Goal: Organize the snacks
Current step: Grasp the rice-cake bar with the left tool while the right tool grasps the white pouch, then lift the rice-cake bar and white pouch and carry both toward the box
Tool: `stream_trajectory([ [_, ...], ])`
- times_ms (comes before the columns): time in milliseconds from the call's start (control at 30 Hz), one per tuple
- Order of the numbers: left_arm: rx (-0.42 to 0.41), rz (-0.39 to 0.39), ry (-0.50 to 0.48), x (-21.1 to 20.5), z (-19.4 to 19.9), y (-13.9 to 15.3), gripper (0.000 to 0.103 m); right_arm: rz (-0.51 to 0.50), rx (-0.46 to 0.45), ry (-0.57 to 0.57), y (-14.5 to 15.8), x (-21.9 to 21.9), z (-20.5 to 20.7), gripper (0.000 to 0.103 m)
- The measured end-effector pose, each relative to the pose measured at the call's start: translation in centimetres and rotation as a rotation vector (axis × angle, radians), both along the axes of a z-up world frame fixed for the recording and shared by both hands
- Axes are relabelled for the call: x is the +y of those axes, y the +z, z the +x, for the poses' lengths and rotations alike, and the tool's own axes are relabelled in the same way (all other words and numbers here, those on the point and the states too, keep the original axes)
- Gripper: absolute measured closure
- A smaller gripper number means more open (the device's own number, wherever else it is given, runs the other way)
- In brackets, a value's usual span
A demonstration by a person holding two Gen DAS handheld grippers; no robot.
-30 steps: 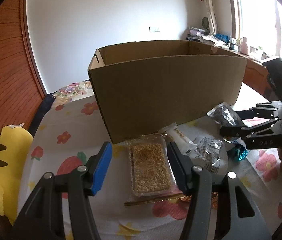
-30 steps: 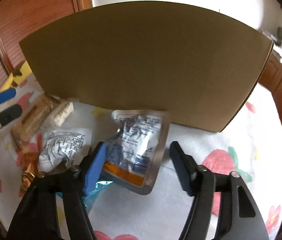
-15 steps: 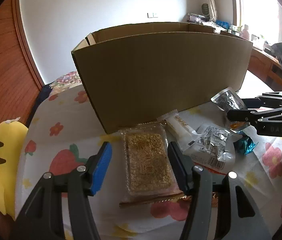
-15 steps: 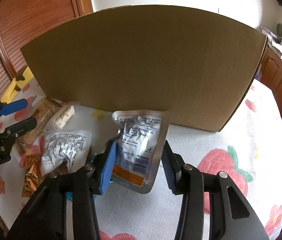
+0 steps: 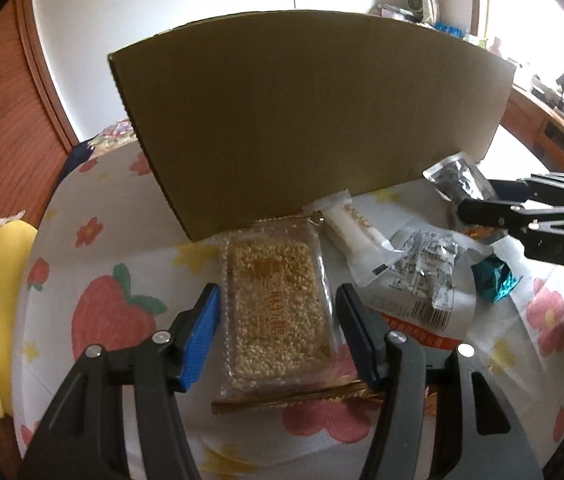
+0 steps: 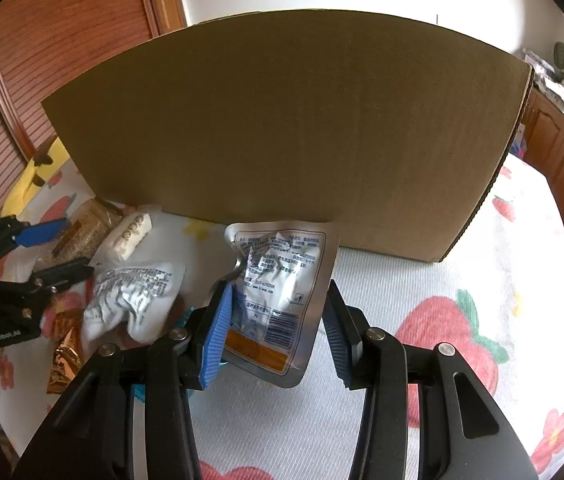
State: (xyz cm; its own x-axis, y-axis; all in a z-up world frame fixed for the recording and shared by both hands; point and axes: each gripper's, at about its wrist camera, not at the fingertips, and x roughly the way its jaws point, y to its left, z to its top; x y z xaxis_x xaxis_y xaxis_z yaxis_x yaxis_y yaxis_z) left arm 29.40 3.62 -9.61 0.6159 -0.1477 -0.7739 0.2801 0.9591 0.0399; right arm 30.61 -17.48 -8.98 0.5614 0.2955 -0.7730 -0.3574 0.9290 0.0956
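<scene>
On the floral cloth before a cardboard box (image 5: 306, 120), the left gripper (image 5: 278, 332) straddles a sesame bar packet (image 5: 278, 304), fingers spread. The right gripper (image 6: 278, 320) pinches a silver pouch (image 6: 282, 292). Several snacks remain unpacked; the box's inside is hidden.

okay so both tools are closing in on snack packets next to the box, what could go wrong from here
The right tool pinches the silver pouch by its edges; the foil may buckle and slip. The left tool straddles the sesame bar, which lies on a gold wrapper that might drag along.
</scene>
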Motion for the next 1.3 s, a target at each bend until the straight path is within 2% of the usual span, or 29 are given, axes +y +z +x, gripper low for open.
stream_trajectory([
  [400,0.029,-0.058,0.029,1.4,0.2,-0.7,0.045,-0.004,0.0,0.002,0.0,-0.1,-0.1,0.058],
  [567,0.017,-0.05,0.021,1.4,-0.3,-0.8,0.057,-0.009,-0.001,0.002,-0.1,0.0,0.0,0.058],
  [633,0.005,-0.04,0.02,1.2,-1.0,-0.5,0.058,-0.014,-0.001,0.003,-0.1,0.0,0.0,0.057],
  [733,-0.017,-0.067,0.019,1.3,-2.4,0.6,0.058,-0.016,-0.001,0.004,-0.1,0.1,0.1,0.057],
  [900,-0.107,-0.083,0.026,1.6,-5.6,3.2,0.058,-0.023,-0.004,0.004,-0.1,0.1,0.0,0.057],
  [1033,-0.146,-0.115,0.045,1.3,-7.5,4.6,0.058,-0.023,-0.004,0.004,-0.1,0.1,-0.1,0.057],
  [1300,-0.189,-0.168,0.057,0.8,-10.2,5.5,0.057,-0.033,-0.007,0.009,-0.1,0.3,0.0,0.056],
])
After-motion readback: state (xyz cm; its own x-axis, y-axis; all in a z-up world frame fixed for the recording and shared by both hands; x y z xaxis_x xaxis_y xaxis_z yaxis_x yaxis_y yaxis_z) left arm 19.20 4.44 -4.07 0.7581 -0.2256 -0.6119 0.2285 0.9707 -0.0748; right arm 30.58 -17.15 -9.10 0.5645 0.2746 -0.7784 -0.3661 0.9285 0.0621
